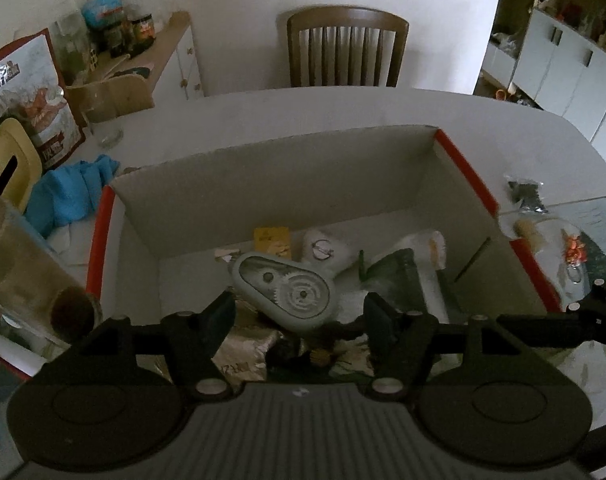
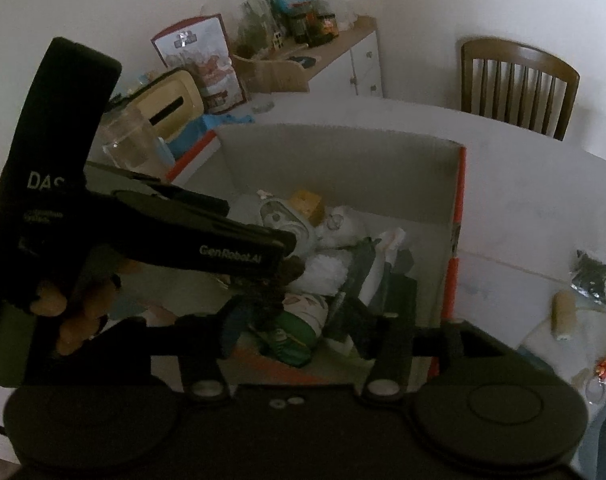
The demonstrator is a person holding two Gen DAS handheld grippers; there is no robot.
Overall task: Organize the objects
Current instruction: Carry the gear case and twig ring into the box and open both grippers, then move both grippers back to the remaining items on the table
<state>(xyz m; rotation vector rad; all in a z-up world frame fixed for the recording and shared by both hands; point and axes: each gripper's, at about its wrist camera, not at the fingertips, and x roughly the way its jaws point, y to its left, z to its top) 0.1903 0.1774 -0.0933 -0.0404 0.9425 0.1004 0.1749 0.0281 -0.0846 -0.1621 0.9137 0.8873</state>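
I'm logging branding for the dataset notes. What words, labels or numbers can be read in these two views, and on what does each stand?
"GenRobot.AI": on the left claw's black body, seen from the right wrist.
"DAS": cut off, on the black strap at the hand.
Small print under it: blurred.
Red-bordered bag: print too blurred to read.
Yellow packet in the box: unreadable.

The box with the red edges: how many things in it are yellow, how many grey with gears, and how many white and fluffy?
In the box:
Yellow: 1, a small packet
Grey with gears: 1, a gear toy
White and fluffy: 1, a soft toy
Total: 3
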